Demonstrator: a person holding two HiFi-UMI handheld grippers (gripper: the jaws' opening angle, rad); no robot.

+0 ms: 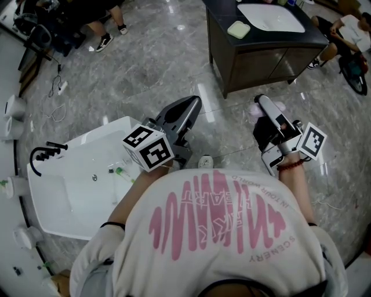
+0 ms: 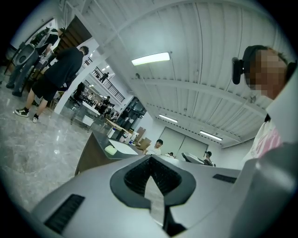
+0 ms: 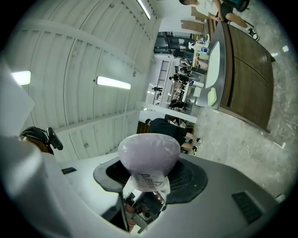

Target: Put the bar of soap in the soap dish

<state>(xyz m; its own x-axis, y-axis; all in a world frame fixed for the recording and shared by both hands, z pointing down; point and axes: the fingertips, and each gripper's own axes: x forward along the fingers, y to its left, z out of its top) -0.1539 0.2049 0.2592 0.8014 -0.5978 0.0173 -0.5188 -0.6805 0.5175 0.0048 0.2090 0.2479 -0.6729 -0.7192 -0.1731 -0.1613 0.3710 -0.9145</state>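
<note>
- two claws well short of the dark vanity point(image 1: 261, 61).
- right claw point(image 3: 149, 159) clamped on the lilac bar of soap point(image 3: 149, 149).
- left claw point(image 2: 150, 160) pinched together, empty.
- green soap dish point(image 1: 238, 29) on the vanity tabletop point(image 1: 223, 16).

— How is the left gripper point(image 1: 195, 104) held?
— It is held out level ahead of the body, with its marker cube point(image 1: 148, 147) turned up toward the head. Its jaws are seen closed together, and nothing is caught between them.
— And the right gripper point(image 1: 261, 101)?
— It is held out on the right side, tipped slightly upward. Its jaws are closed on a lilac bar of soap point(image 3: 149, 153), which is pinched between the pads.
— Are the hands seen?
— The right wrist point(image 1: 290, 165) is seen beside the rear cube point(image 1: 311, 141). The left hand is mostly hidden under its cube.
</note>
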